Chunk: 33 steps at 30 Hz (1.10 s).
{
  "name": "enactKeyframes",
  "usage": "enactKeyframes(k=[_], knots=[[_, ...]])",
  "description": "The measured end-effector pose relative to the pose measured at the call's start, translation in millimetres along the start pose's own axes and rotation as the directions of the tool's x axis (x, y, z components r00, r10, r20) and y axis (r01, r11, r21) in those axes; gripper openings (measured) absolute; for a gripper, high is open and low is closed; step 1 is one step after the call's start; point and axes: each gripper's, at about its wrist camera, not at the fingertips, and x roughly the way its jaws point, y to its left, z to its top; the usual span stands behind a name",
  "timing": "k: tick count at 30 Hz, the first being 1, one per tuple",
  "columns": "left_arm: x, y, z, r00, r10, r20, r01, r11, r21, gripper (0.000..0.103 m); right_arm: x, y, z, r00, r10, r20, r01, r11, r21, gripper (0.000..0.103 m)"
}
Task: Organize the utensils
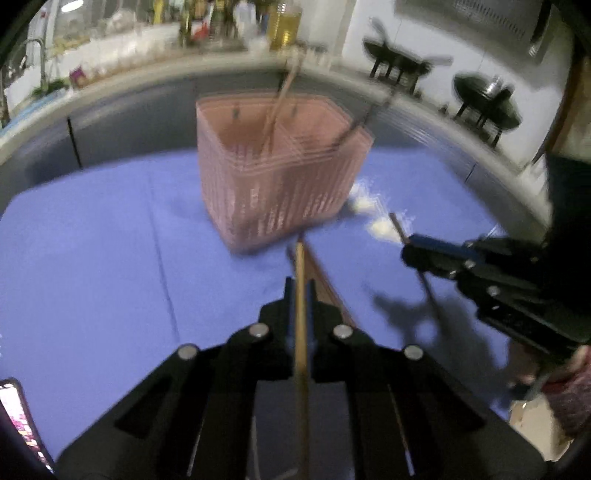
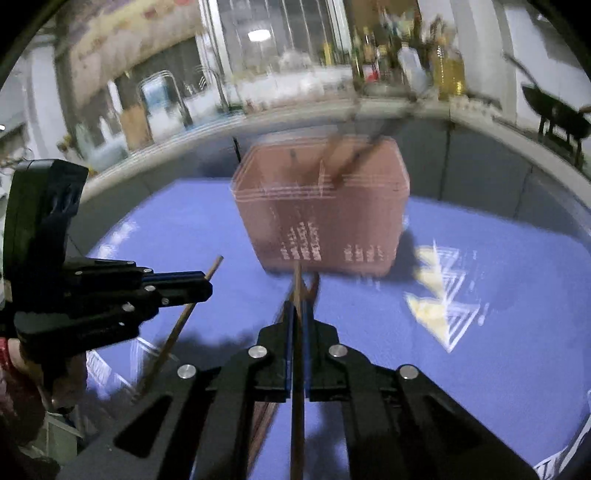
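Note:
A pink slotted utensil basket [image 1: 280, 173] stands on the blue cloth, with a wooden chopstick [image 1: 282, 94] and a dark utensil [image 1: 364, 120] leaning inside. My left gripper [image 1: 300, 288] is shut on a wooden chopstick [image 1: 301, 332] just in front of the basket. My right gripper [image 2: 300, 306] is shut on another wooden chopstick [image 2: 297, 369], also in front of the basket [image 2: 325, 206]. The right gripper [image 1: 421, 254] shows at the right of the left wrist view. The left gripper [image 2: 201, 286] shows at the left of the right wrist view. Both views are motion-blurred.
The blue cloth [image 1: 92, 258] covers the table. White patches [image 2: 439, 295] lie on the cloth right of the basket. A phone [image 1: 22, 421] lies at the near left. A counter with bottles [image 1: 284, 26] and black pans [image 1: 484, 99] runs behind.

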Motion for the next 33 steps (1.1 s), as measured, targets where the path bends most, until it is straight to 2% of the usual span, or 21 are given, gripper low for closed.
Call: enactKeyframes(k=[2, 5, 8, 13, 17, 22, 24, 27, 30, 32, 33], knots=[[-27, -3, 10, 0.998, -0.016, 0.062, 0.016, 1.0, 0.001, 0.004, -24, 4, 14, 0.996, 0.027, 0.084, -0.027, 1.0, 0.0, 0.005], [-69, -7, 29, 0.986, -0.033, 0.163, 0.033, 0.999, 0.002, 0.004, -46, 11, 36, 0.979, 0.055, 0.195, -0.056, 0.998, 0.0, 0.005], [-99, -10, 52, 0.966, -0.044, 0.254, 0.047, 0.999, -0.004, 0.004, -67, 16, 61, 0.953, 0.067, 0.295, -0.068, 0.998, -0.006, 0.005], [-137, -14, 103, 0.922, -0.017, 0.386, 0.016, 1.0, 0.007, 0.004, -81, 19, 110, 0.922, 0.068, 0.381, -0.069, 0.998, -0.011, 0.005], [-141, -16, 143, 0.897, 0.035, 0.44, -0.043, 0.999, 0.008, 0.004, -77, 12, 159, 0.872, 0.009, 0.49, -0.023, 1.0, 0.022, 0.005], [-113, -7, 174, 0.896, 0.103, 0.432, -0.104, 0.994, -0.021, 0.004, -47, 5, 186, 0.823, -0.099, 0.559, 0.065, 0.995, 0.081, 0.005], [-101, -1, 180, 0.895, 0.126, 0.428, -0.123, 0.992, -0.033, 0.004, -31, 4, 190, 0.812, -0.126, 0.57, 0.097, 0.992, 0.082, 0.005], [-89, 6, 184, 0.899, 0.117, 0.421, -0.11, 0.993, -0.043, 0.004, -10, -1, 192, 0.82, -0.128, 0.558, 0.097, 0.992, 0.085, 0.005], [-76, 10, 182, 0.902, 0.132, 0.411, -0.132, 0.991, -0.029, 0.005, 8, -4, 184, 0.832, -0.127, 0.539, 0.097, 0.992, 0.084, 0.005], [-65, 13, 177, 0.912, 0.135, 0.386, -0.136, 0.99, -0.024, 0.005, 19, -6, 175, 0.846, -0.125, 0.518, 0.096, 0.992, 0.082, 0.005], [-56, 15, 172, 0.924, 0.128, 0.361, -0.128, 0.992, -0.025, 0.005, 26, -8, 168, 0.858, -0.12, 0.5, 0.089, 0.992, 0.085, 0.005]])
